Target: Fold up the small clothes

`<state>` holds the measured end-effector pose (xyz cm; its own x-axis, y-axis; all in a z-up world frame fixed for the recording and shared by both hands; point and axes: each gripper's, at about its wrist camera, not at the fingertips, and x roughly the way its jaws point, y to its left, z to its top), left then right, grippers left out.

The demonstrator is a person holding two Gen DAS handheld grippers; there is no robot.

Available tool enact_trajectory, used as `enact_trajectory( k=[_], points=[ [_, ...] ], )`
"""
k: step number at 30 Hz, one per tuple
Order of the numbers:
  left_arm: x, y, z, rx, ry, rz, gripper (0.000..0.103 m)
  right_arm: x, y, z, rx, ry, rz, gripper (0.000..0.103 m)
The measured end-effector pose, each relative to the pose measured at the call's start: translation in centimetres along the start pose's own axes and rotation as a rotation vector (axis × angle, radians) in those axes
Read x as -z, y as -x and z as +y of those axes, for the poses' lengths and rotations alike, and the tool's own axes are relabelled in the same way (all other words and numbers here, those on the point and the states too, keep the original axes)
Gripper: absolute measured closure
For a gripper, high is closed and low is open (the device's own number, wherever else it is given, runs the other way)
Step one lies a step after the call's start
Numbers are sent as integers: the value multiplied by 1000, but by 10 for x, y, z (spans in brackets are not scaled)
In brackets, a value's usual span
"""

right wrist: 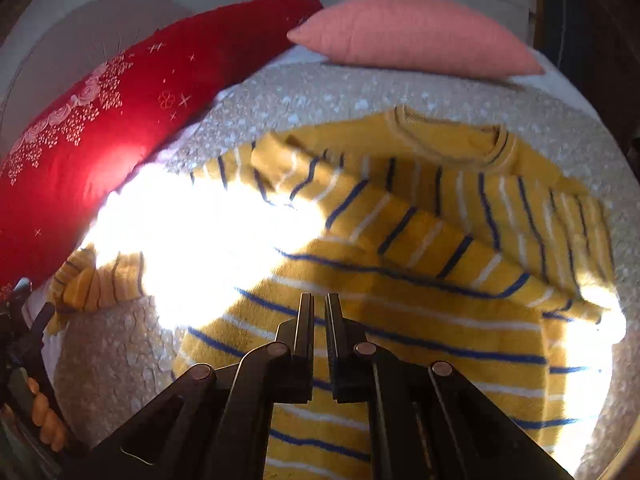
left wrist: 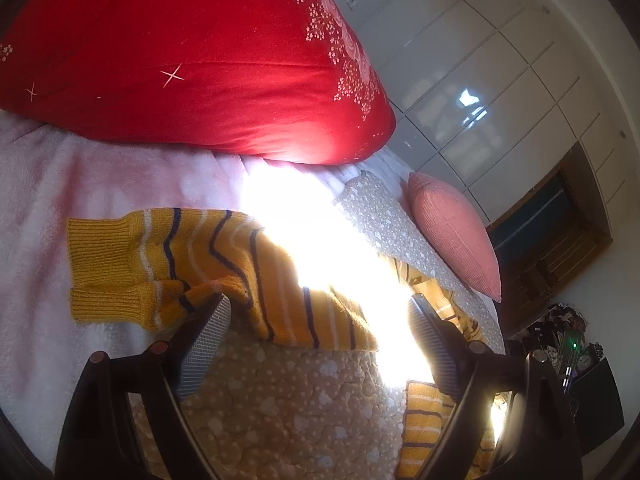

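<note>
A small yellow striped sweater (right wrist: 400,248) is laid out on a speckled beige quilt (right wrist: 112,360), with a red pillow (right wrist: 100,152) at the far left and a pink cushion (right wrist: 412,32) at the far side. In the right wrist view the collar is seen at the far edge, and one sleeve is already laid across the chest toward the right, so a sleeve fold appears to be the step in hand. The right gripper (right wrist: 319,320) is held above the sweater's near part, its fingers nearly together with only a thin gap and nothing seen between them. The left gripper (left wrist: 320,312) is held with its fingers spread wide apart, just beside the ribbed cuff (left wrist: 108,308) of the other sleeve, which lies out over a pale pink blanket (left wrist: 40,200); no cloth is gripped. A bright band of sunlight washes out the middle of the sweater. The next move is judged to call for that cuff to be clamped and carried across the body, kept flat without bunching.
</note>
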<state>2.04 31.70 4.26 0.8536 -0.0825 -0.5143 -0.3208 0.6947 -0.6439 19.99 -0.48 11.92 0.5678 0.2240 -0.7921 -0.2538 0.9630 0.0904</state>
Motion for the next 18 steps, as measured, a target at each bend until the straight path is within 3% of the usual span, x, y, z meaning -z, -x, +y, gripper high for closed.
enact_trajectory(
  k=[3, 5, 6, 7, 9, 10, 14, 18],
  points=[
    [1, -6, -1, 3, 5, 21, 15, -39, -23, -19, 177, -16, -23, 86],
    [3, -8, -5, -7, -20, 19, 15, -52, -50, -38, 279, -46, 40, 86],
    [3, -9, -7, -12, -32, 17, 14, -51, -60, -52, 268, -103, 82, 86],
    [4, -10, -9, -14, -41, 18, 14, -45, -66, -63, 203, -175, 112, 86],
    [5, -12, -10, -4, -44, 27, 14, -23, -70, -71, 3, -289, 162, 85],
    [5, -14, -10, 3, -39, 35, 14, -9, -68, -67, -54, -302, 174, 85],
    [6, -18, -13, 24, -27, 55, 15, 32, -45, -54, -72, -214, 121, 84],
    [10, -15, -19, 10, -58, 38, 14, 39, -43, -62, -92, -229, 118, 84]
  ],
)
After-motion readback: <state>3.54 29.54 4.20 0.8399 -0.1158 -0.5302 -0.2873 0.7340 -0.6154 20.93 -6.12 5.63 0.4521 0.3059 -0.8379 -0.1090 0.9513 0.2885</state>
